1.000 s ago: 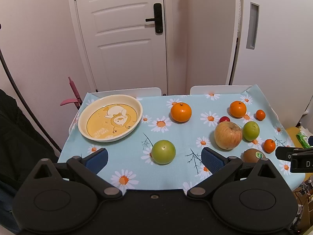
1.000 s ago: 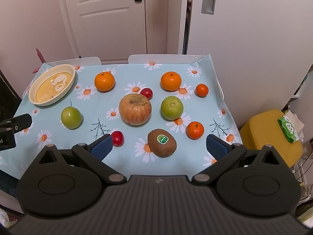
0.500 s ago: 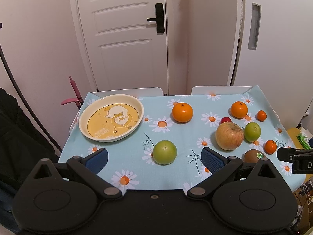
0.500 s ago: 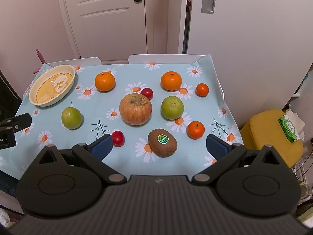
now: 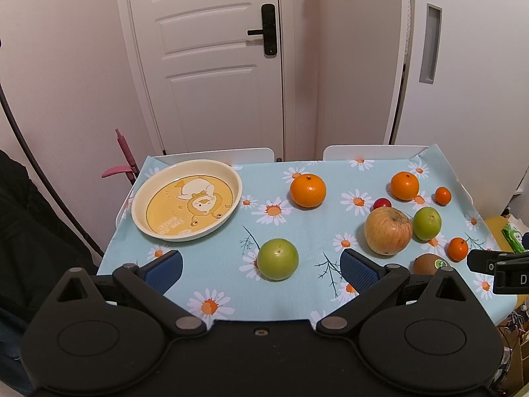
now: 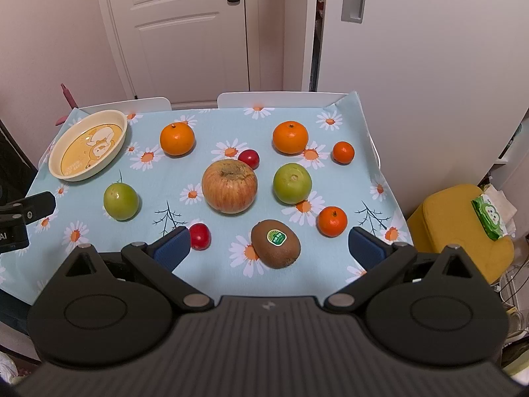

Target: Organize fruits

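A cream plate (image 5: 185,199) with a yellow duck picture sits empty at the table's far left; it also shows in the right wrist view (image 6: 88,145). Fruit lies scattered on the daisy tablecloth (image 6: 185,168): a big apple (image 6: 229,186), two green fruits (image 6: 120,200) (image 6: 292,183), two oranges (image 6: 177,138) (image 6: 290,137), small tangerines (image 6: 332,221), red fruits (image 6: 200,236), a kiwi (image 6: 275,243). My left gripper (image 5: 261,268) is open above the near edge, just before a green fruit (image 5: 277,258). My right gripper (image 6: 269,243) is open, the kiwi between its fingers' line.
A white door (image 5: 211,66) and walls stand behind the table. Two white chair backs (image 6: 274,98) press against the far edge. A yellow stool (image 6: 463,228) with a tissue pack stands right of the table. A pink handle (image 5: 124,162) leans at the far left.
Both grippers have drifted slightly; the fruit looks marginally lower and further right in the left wrist view. Nothing on the table has moved. Both grippers stay open.
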`<state>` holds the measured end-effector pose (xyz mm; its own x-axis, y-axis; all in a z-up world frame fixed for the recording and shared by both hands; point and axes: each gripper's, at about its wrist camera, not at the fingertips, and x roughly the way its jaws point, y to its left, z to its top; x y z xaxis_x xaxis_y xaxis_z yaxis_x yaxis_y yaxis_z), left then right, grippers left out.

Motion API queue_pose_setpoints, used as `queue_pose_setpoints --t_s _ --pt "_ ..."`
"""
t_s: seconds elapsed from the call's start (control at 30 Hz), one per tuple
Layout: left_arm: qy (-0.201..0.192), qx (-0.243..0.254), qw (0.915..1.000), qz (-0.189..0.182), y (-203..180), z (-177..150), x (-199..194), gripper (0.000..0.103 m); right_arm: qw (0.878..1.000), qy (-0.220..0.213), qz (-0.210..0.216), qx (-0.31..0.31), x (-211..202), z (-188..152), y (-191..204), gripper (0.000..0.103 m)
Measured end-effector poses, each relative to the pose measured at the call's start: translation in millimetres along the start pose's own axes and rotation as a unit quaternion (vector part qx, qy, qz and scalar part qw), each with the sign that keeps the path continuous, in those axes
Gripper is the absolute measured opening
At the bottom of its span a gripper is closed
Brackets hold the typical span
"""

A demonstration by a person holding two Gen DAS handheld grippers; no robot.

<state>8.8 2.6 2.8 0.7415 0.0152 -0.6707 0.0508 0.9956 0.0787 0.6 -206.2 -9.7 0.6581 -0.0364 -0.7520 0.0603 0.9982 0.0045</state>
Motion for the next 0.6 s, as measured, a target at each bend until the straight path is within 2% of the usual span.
queue_pose_setpoints --t_s 0.6 --pt "0.004 -0.001 1.0 0.008 -3.7 7.2 7.0 0.103 1.0 0.006 0.014 -0.002 7.7 6.2 -4.0 0.103"
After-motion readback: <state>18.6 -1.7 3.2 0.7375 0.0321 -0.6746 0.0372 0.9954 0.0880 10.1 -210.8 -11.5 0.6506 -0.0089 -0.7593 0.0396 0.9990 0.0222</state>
